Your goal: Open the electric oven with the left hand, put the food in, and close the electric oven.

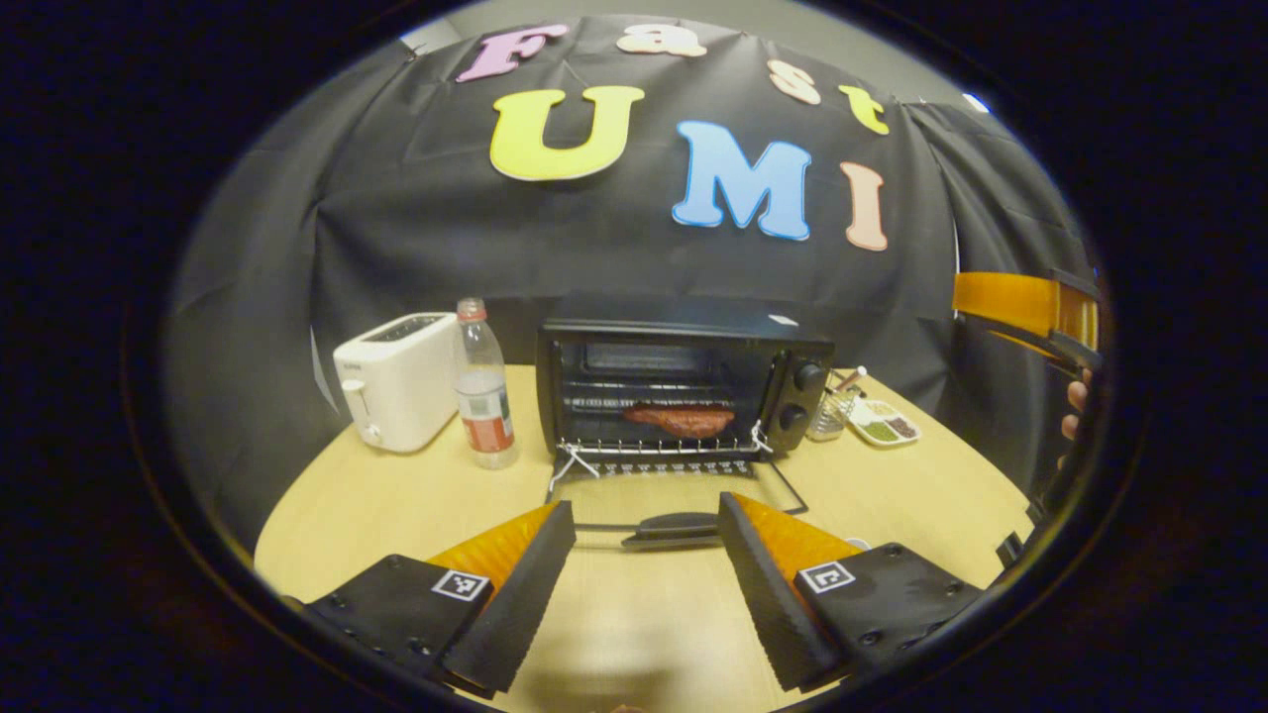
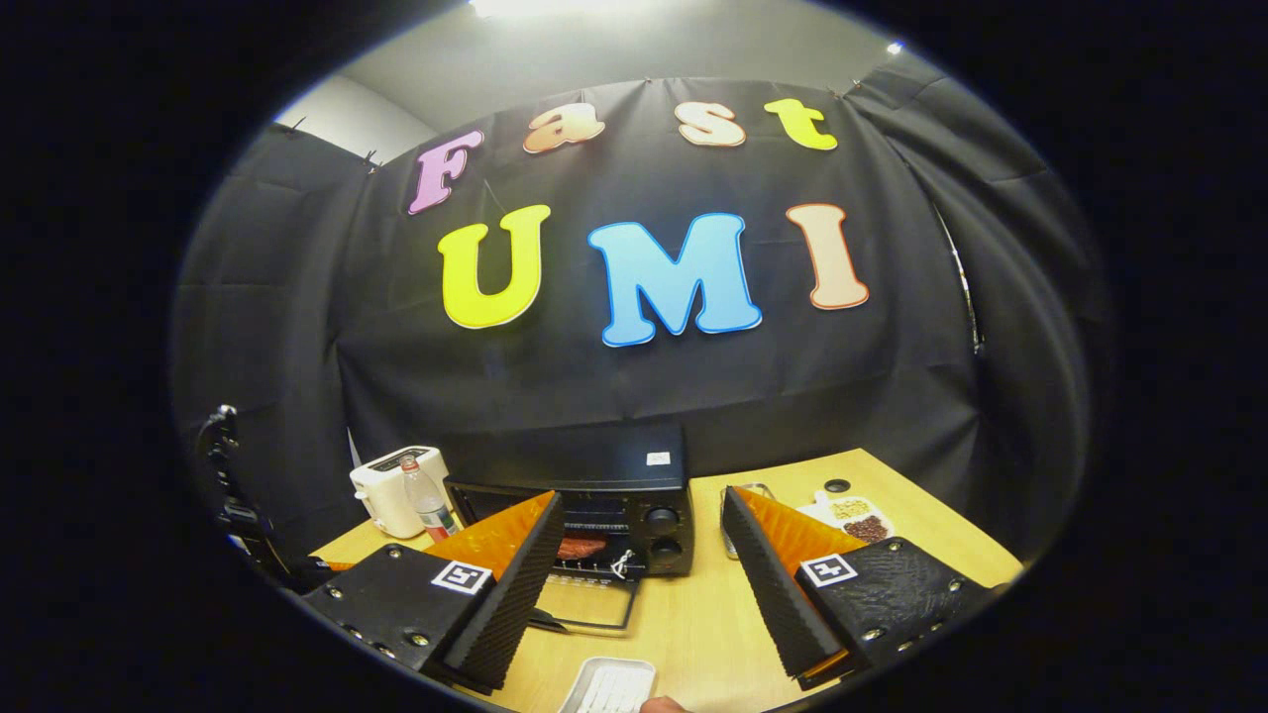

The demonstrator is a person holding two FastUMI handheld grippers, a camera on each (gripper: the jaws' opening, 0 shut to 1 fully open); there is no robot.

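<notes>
The black electric oven stands at the back of the wooden table with its glass door folded down flat. A reddish-brown piece of food lies on the wire rack inside. My left gripper is open, its fingers on either side of the door's black handle and a little nearer than it. Held higher and farther back, my right gripper is open with nothing between its fingers. Over there the oven and the food sit beyond the left finger. The right gripper's orange finger shows at the right edge.
A white toaster and a clear water bottle stand left of the oven. A glass jar and a small divided dish of spices sit to its right. A white ridged tray lies at the table's near edge.
</notes>
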